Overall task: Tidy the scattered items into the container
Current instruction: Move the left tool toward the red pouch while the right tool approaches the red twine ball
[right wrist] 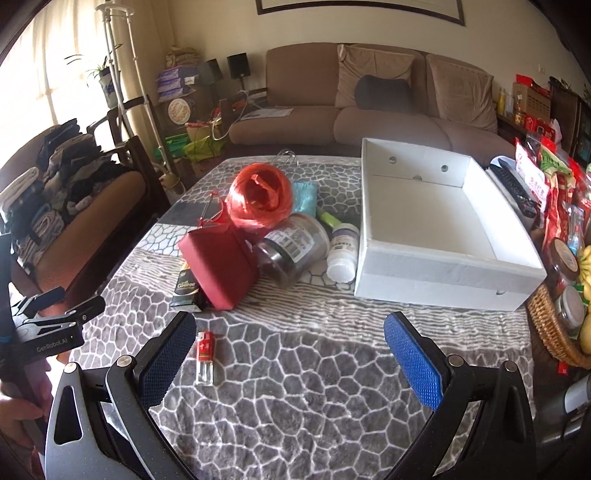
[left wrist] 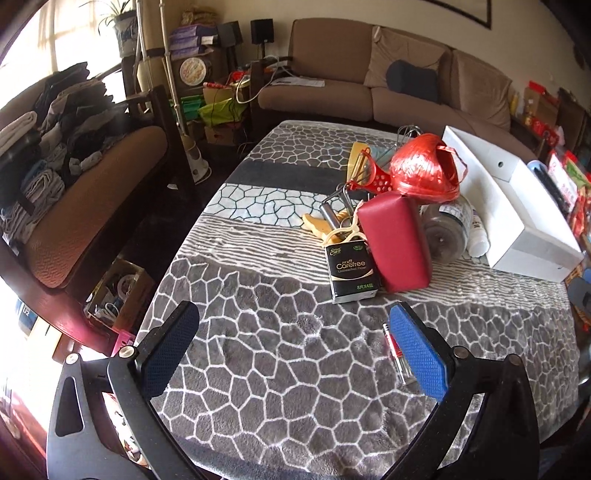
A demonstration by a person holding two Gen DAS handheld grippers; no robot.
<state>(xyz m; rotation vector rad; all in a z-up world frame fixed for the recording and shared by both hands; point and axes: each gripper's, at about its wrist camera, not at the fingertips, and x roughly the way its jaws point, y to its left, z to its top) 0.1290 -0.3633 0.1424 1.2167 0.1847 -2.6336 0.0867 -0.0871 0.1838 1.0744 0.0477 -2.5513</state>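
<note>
left gripper (left wrist: 293,349): jaws wide, nothing held | right gripper (right wrist: 290,356): jaws wide, nothing held | white rectangular cardboard box (right wrist: 436,284): empty, right of the heaped items | small red-and-clear plastic lighter (right wrist: 205,357): alone, nearest, likely pick 1

A brown sofa (right wrist: 373,107) lines the cream wall (right wrist: 184,26); bright window (left wrist: 48,48) light falls on piled clothes (left wrist: 55,122).

an open white box (right wrist: 436,258) stands empty on the table's right, with a red twine ball (right wrist: 258,197), red case (right wrist: 221,266), toppled jar (right wrist: 291,247), white bottle (right wrist: 343,254) and lighter (right wrist: 205,358) scattered just left.
</note>
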